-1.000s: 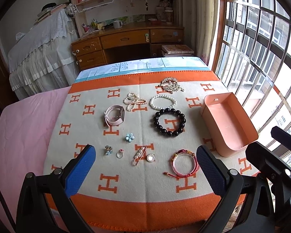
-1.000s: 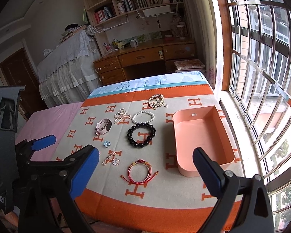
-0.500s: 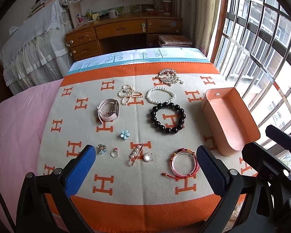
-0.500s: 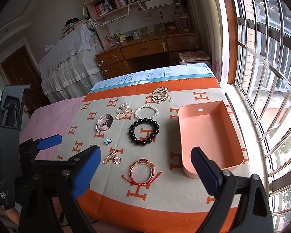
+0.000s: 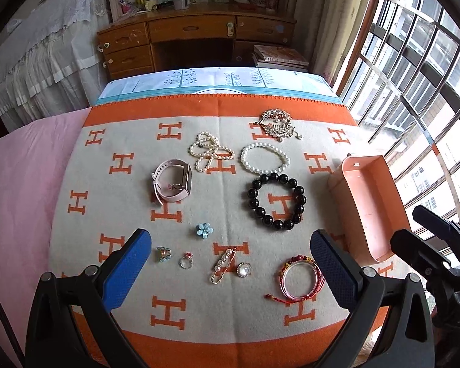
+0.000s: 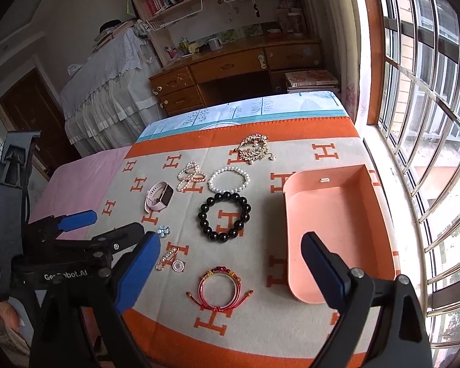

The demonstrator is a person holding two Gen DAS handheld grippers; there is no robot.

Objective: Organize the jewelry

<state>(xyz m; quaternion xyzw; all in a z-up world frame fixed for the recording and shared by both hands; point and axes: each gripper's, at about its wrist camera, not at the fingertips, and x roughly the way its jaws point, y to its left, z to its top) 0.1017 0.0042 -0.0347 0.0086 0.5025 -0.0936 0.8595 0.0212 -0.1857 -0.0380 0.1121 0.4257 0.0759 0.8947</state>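
Centrally, an orange-and-cream blanket (image 5: 199, 303) with H motifs carries all the jewelry. At 3 o'clock on it lies the empty pink tray (image 6: 337, 214), with no item touching it. The black bead bracelet (image 5: 277, 201) sits near centre, the white pearl bracelet (image 5: 265, 158) just beside it at 12 o'clock, the pink watch (image 5: 172, 185) at 9 o'clock. The red cord bangle (image 6: 220, 286) lies at 6 o'clock. Small pieces, a blue flower (image 5: 204, 230), a pearl pin (image 5: 224, 264) and a ring (image 5: 185, 261), lie toward 7 o'clock. The left gripper (image 5: 230, 271) hangs above these small pieces, jaws wide apart and empty. The right gripper (image 6: 230, 271) stands over the bangle, jaws closing from wide with nothing pressed between the pads.
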